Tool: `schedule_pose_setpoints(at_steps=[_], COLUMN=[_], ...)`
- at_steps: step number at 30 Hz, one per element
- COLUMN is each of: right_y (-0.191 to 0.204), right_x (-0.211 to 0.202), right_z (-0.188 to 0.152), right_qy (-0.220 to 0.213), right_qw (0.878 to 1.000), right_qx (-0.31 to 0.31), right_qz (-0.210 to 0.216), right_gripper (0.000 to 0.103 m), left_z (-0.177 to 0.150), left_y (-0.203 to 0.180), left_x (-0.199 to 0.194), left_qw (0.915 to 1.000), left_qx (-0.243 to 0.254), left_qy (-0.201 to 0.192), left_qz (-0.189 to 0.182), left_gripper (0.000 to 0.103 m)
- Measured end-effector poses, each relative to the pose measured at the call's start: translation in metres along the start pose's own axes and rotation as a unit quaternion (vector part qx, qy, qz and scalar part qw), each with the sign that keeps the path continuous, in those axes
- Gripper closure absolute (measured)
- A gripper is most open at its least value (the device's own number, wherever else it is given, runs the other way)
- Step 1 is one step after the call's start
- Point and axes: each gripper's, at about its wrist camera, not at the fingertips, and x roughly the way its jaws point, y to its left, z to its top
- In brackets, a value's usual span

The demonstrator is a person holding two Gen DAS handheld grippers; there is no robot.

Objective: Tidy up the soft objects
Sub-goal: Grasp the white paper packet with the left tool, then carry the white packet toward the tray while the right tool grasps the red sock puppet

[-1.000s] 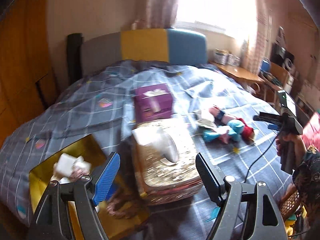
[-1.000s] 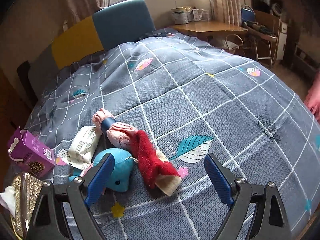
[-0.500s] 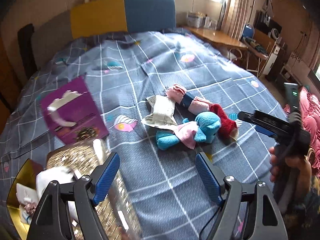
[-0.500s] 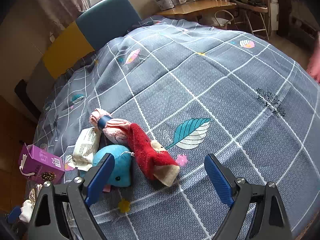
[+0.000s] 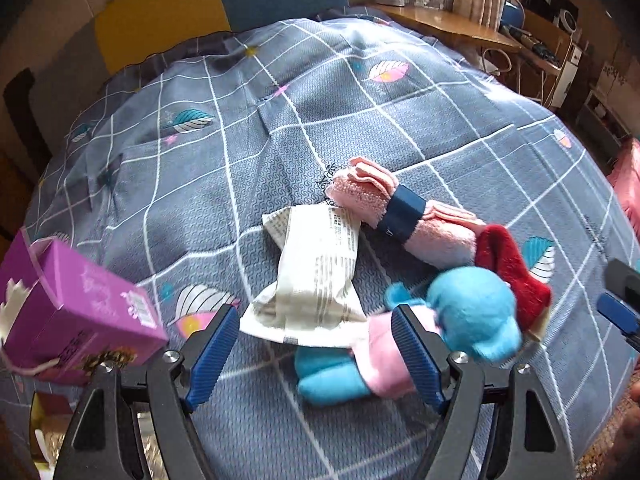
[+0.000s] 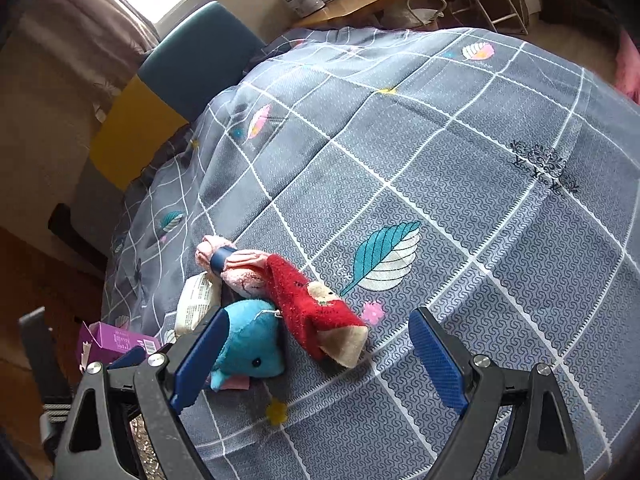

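1. We judge the step in hand to be the approach to the first pick-up from the heap of soft things on the bed [image 5: 400, 112]. Both grippers are empty with jaws spread wide.

2. To do it well, we would bring the left gripper [image 5: 316, 354] down so that one pad passes each side of a single item, not two at once. The white sachet [image 5: 316, 276] overlaps the blue plush toy [image 5: 472, 320] at its lower edge, so a careless close could catch both.

3. We would close slowly. Plush and terry should squash and give, so a grip on the bulk of the body is likely safer than on a loose corner.

4. In the left wrist view the blue plush toy lies at lower centre to lower right. Its pink-clad body is behind the right finger [image 5: 416, 356] and its head is just right of it. The sachet sits above the gap between the jaws.

5. The rolled pink towel [image 5: 436, 236] with its dark band lies further up, touching the red sock [image 5: 508, 264] at its right end.

6. In the right wrist view the right gripper [image 6: 316, 354] hovers over the same heap. The toy is behind its left finger [image 6: 200, 356] and the red sock's toe just above the open gap.

7. A purple carton [image 5: 72, 320] lies at the left edge, apart from the heap.
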Motion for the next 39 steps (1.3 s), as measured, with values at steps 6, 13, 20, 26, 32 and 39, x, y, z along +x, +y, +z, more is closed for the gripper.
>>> schedule_pose_setpoints(at_steps=[6, 13, 20, 26, 32, 39], right_y=[-0.009, -0.004, -0.001, 0.0, 0.001, 0.0], right_x=[0.001, 0.005, 0.007, 0.014, 0.02, 0.027], right_z=[0.002, -0.001, -0.002, -0.003, -0.005, -0.008], right_qy=[0.011, 0.023, 0.022, 0.032, 0.042, 0.051], right_qw=[0.999, 0.999, 0.999, 0.999, 0.999, 0.999], right_qx=[0.029, 0.019, 0.009, 0.001, -0.012, -0.02], right_qz=[0.025, 0.035, 0.03, 0.019, 0.009, -0.005], right_gripper=[0.011, 0.011, 0.011, 0.011, 0.011, 0.011], left_z=[0.016, 0.033, 0.025, 0.024, 0.05, 0.084], left_y=[-0.004, -0.012, -0.002, 0.002, 0.018, 0.085], left_x=[0.033, 0.057, 0.061, 0.048, 0.007, -0.057], left_qw=[0.9996, 0.9989, 0.9997, 0.9991, 0.9996, 0.9943], left_qx=[0.016, 0.038, 0.009, 0.003, -0.025, -0.088], left_qy=[0.02, 0.024, 0.023, 0.043, 0.011, -0.055], left_qz=[0.011, 0.013, -0.003, -0.001, -0.004, 0.021], left_gripper=[0.023, 0.023, 0.057, 0.058, 0.059, 0.059])
